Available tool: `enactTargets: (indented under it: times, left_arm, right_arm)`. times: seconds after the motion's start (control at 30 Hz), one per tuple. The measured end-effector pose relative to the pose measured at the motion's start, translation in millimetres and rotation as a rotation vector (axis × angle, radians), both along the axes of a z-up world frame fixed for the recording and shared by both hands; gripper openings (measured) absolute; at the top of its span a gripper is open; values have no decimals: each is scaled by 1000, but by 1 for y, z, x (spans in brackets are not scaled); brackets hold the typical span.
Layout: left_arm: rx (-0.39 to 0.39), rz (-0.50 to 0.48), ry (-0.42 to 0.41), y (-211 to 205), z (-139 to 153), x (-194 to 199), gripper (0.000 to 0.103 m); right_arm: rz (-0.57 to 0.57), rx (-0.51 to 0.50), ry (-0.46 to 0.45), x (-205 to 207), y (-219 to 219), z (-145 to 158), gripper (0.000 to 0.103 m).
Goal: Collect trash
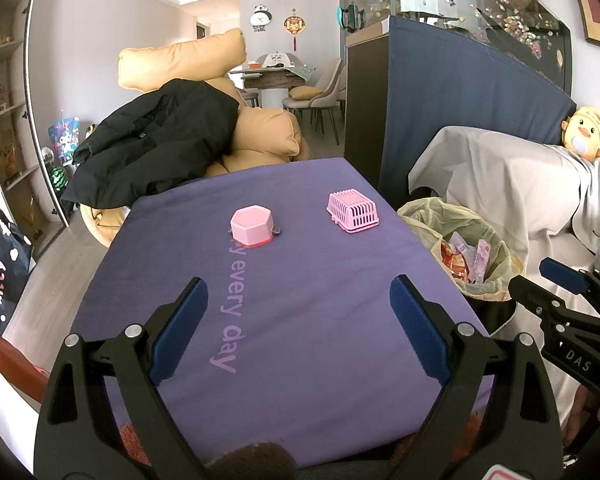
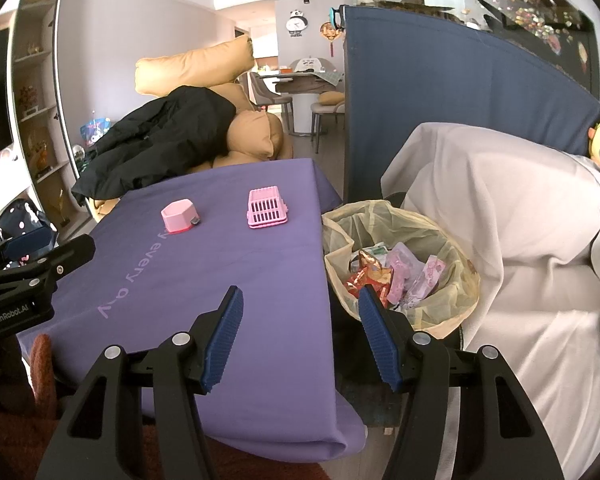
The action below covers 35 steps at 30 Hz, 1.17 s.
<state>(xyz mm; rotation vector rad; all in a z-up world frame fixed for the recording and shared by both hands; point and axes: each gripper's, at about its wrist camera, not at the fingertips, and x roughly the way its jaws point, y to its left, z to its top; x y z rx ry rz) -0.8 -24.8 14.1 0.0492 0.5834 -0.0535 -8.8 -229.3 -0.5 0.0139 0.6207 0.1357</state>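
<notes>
sitting in the trash bin [image 2: 400, 264], lined with a pale yellow bag [image 1: 432, 216], is a heap of crumpled wrappers [image 2: 392, 276], red, pink and white. the bin stands on the floor just beside the right edge of the table, which is draped in a purple cloth [image 1: 300, 280] with pale lettering. on the far half of the cloth are an upturned pink hexagonal box [image 1: 252, 226] to the left and an upturned pink slatted basket [image 1: 352, 210] to the right, apart from each other. the right gripper [image 2: 300, 336] hangs over the table's near right edge and the bin's near rim, jaws spread wide, nothing between the blue pads. the left gripper [image 1: 298, 328] hovers over the near part of the cloth, jaws likewise wide and empty. beyond the table, a black coat [image 1: 152, 144] lies over tan cushions [image 1: 264, 132]; to the right, a grey sheet [image 2: 500, 220] covers a seat.
</notes>
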Motion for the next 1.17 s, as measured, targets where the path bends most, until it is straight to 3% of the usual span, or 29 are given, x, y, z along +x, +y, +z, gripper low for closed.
enactTargets:
  times: [0.87,0.97,1.07,1.1,1.17]
  left_arm:
    - [0,-28,-8,-5,-2,-1,88]
    - [-6,-44,26,-5,-5,8,88]
    - [-24,-165,37,-2,-7,29,88]
    - [-14,-291,52,-6,-14,45,88]
    - [19,-439,84,-11,-27,67,88]
  right_arm:
    - [1,-1,6,1,-1,0,57]
    - [-1,-7,12,4,-5,-1,57]
    - [-3,36,40,14,-26,-3,57]
    - [-17,56,56,22,-40,-5,57]
    - [-109,89,84,42,-90,-12,57]
